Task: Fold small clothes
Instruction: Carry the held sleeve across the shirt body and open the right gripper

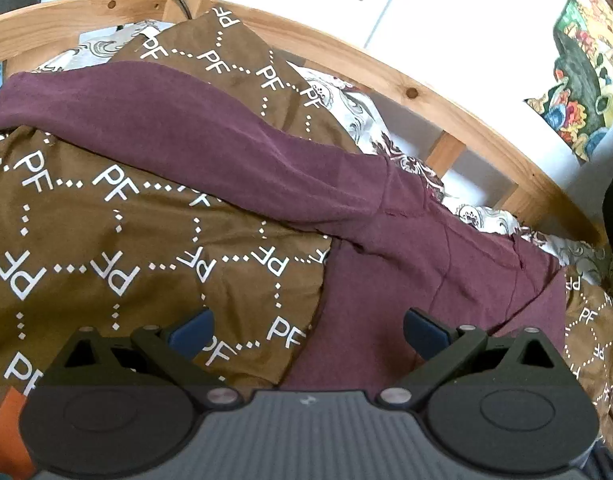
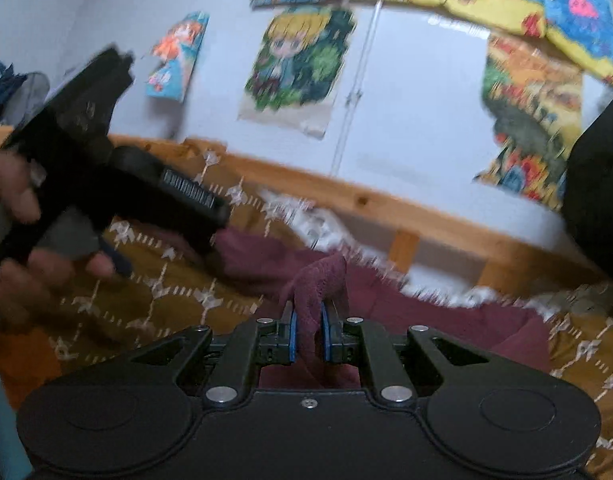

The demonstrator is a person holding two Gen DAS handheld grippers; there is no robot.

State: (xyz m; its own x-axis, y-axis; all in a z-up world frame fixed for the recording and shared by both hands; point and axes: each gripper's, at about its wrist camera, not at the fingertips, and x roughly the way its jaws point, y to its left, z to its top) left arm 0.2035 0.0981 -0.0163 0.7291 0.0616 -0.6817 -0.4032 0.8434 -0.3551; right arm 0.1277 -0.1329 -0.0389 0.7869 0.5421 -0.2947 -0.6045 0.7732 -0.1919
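Note:
A maroon garment (image 1: 234,148) lies spread across a brown bedcover printed with white "PF" letters (image 1: 86,232); one long part runs to the upper left, the wider part lies at the lower right. My left gripper (image 1: 308,334) is open and empty just above the garment's near edge. My right gripper (image 2: 308,334) is shut on a bunched fold of the maroon garment (image 2: 318,280) and holds it up off the bed. The left gripper, held by a hand, shows in the right wrist view (image 2: 118,184), blurred.
A wooden bed rail (image 1: 386,68) curves behind the bedcover, with a white patterned sheet (image 1: 358,116) beside it. Colourful posters (image 2: 298,64) hang on the white wall. An orange item (image 1: 10,432) sits at the lower left edge.

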